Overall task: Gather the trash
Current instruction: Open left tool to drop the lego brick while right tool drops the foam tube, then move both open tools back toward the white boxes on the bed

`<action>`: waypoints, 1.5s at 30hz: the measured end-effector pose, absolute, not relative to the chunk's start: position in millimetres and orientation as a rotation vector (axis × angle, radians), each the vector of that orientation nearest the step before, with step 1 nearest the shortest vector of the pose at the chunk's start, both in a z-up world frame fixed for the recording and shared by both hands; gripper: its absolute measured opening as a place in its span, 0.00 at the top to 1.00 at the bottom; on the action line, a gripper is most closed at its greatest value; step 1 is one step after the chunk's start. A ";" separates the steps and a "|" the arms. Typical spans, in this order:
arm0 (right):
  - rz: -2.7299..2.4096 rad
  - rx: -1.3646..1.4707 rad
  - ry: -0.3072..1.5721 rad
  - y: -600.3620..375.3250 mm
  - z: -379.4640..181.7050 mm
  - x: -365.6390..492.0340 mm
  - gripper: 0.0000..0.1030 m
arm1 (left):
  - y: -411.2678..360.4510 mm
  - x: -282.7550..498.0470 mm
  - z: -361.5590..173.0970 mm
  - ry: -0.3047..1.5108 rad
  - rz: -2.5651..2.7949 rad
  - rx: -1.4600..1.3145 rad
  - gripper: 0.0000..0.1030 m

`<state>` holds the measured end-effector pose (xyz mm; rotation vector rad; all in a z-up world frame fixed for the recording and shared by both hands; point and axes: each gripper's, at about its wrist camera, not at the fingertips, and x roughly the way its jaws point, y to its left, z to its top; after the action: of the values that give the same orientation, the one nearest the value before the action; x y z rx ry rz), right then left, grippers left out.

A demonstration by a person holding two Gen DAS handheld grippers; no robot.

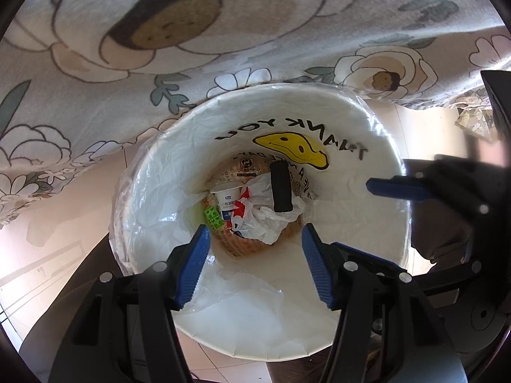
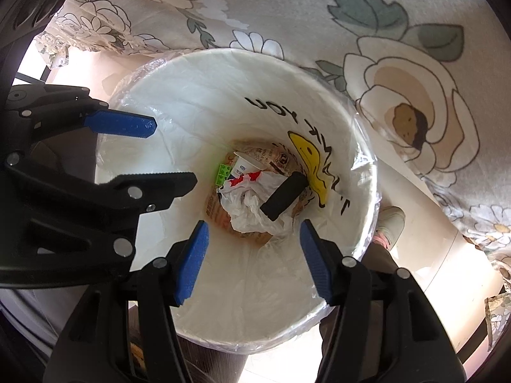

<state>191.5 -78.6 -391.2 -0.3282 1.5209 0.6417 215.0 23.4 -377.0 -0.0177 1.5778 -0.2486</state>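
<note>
Both tools hang over a white bin and point down into it. In the left wrist view, the left tool [image 1: 255, 233] stands at the bottom centre of the frame with its blue pads apart and nothing between them. In the right wrist view, the right tool [image 2: 254, 228] is at the bottom centre too, its pads apart and empty.

The bin [image 1: 319, 108] is lined with a thin clear bag that folds over the rim. On its inner wall, in the upper right part, there is a yellow smiling face [image 1: 293, 148] and black letters, seen upside down; part of the text goes down behind the trash and I cannot read it.

At the bottom of the bin lies the trash: a crumpled white and red plastic bag [image 1: 265, 214], a black cylinder [image 1: 281, 188] on top of it, a small white cup [image 1: 227, 199] and a green block [image 1: 213, 217] at the left. Under them is brown printed paper, mostly covered.

A flowered cloth [image 1: 95, 102] fills the top of both frames and hides what it covers. At the right edge of the right wrist view a shoe [image 2: 391, 223] appears, partly cut by the bin rim.
</note>
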 end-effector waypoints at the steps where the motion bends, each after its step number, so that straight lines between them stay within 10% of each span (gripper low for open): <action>1: 0.641 -0.328 1.519 -78.7 -390.0 190.6 0.42 | 23.7 214.2 -376.5 1.576 -0.246 -0.016 0.40; 18: 0.639 -0.325 1.448 -82.2 -343.0 171.9 0.42 | 23.8 200.0 -333.5 1.500 -0.236 -0.003 0.40; 45: 0.580 -0.487 0.932 -155.2 -99.5 181.3 0.42 | 6.9 196.5 -67.1 0.994 -0.322 0.176 0.31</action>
<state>181.3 -155.2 -99.5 -0.4873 0.9321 0.5801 196.5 6.9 -67.1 0.1758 0.9939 -0.3224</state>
